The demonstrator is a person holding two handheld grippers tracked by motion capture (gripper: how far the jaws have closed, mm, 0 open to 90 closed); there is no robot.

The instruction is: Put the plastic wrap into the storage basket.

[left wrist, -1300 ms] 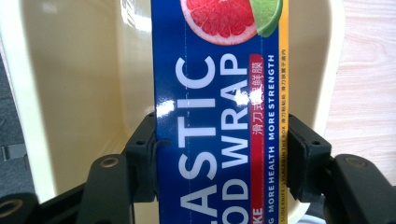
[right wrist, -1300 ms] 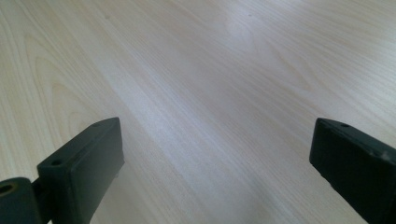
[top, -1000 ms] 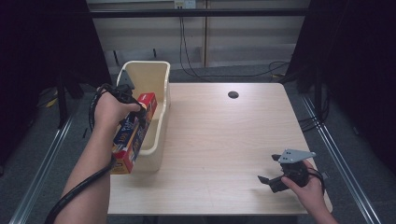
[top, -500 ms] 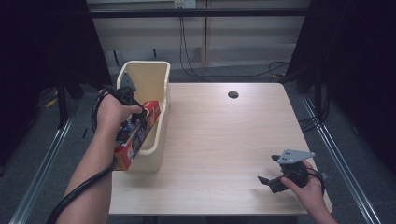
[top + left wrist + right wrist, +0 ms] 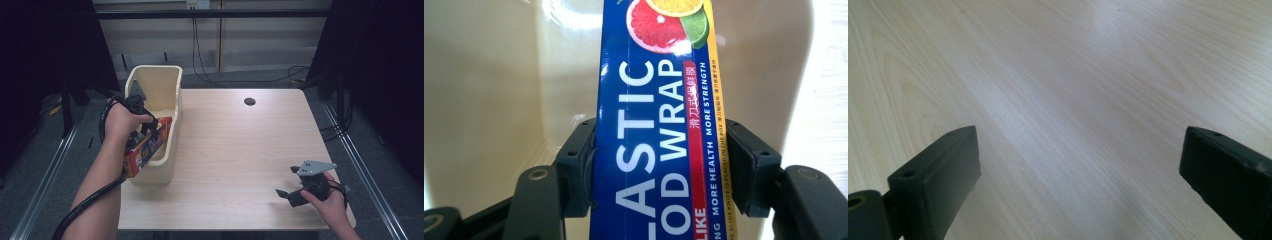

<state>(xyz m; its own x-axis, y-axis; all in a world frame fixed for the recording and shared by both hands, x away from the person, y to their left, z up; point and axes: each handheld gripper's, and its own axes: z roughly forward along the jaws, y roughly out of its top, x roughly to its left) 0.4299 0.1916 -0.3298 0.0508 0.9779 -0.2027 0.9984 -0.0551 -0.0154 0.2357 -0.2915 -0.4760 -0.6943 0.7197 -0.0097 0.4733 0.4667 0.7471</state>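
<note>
Flanking wrap box (image 5: 659, 125): bin (image 5: 167, 80) walls

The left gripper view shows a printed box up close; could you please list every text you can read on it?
All on the blue plastic wrap box held in the left gripper, over the cream bin:
"ASTIC", large white, its start cut off
"OD WRAP", start cut off
"MORE STRENGTH"
"MORE HEALTH"
"SLIDE KNIFE IS PLACED IN THE BOX", tiny
"LIKE", partial
Chinese characters on the red strip: too blurred to read.
</note>
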